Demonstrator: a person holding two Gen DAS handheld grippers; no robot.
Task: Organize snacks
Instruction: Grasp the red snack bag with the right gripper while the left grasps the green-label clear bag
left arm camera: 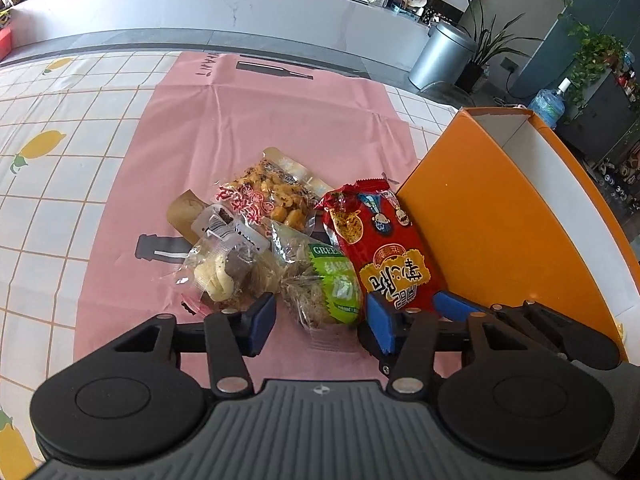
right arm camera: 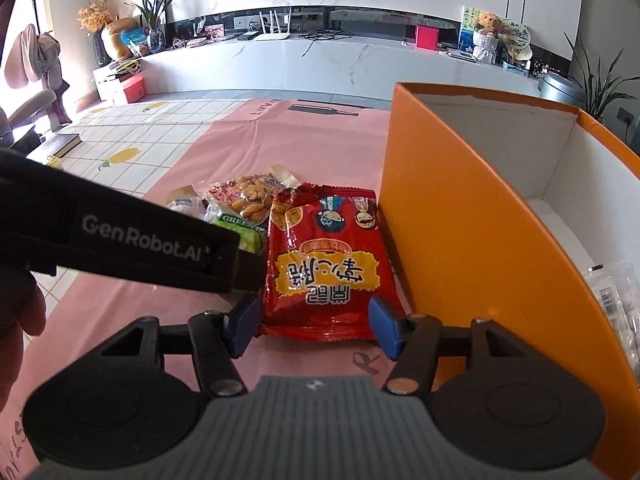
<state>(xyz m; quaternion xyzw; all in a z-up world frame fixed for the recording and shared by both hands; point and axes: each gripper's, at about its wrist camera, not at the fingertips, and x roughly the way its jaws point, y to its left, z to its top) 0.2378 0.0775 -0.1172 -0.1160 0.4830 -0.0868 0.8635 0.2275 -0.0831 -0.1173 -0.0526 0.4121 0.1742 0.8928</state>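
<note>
1. Red foil is showing between the blue pads of the right claw (right arm camera: 314, 326): the red noodle packet (right arm camera: 326, 264) is lying flat on the pink mat (right arm camera: 320, 152), its near edge level with the pads, both standing apart from it, so this claw is open and gripping nothing.
2. The packet's long axis is running straight away from that claw, its right edge just beside the orange box (right arm camera: 460, 216).
3. The left claw (left arm camera: 322, 318) is also gaping open, straddling the near end of the green snack bag (left arm camera: 326, 284), which is lying left of the red packet; its pads are not visibly pressing.
4. Beyond, further from the box, the remaining snacks are crowding together.
5. Judging by this, the right claw is the nearer one for the red packet.
</note>
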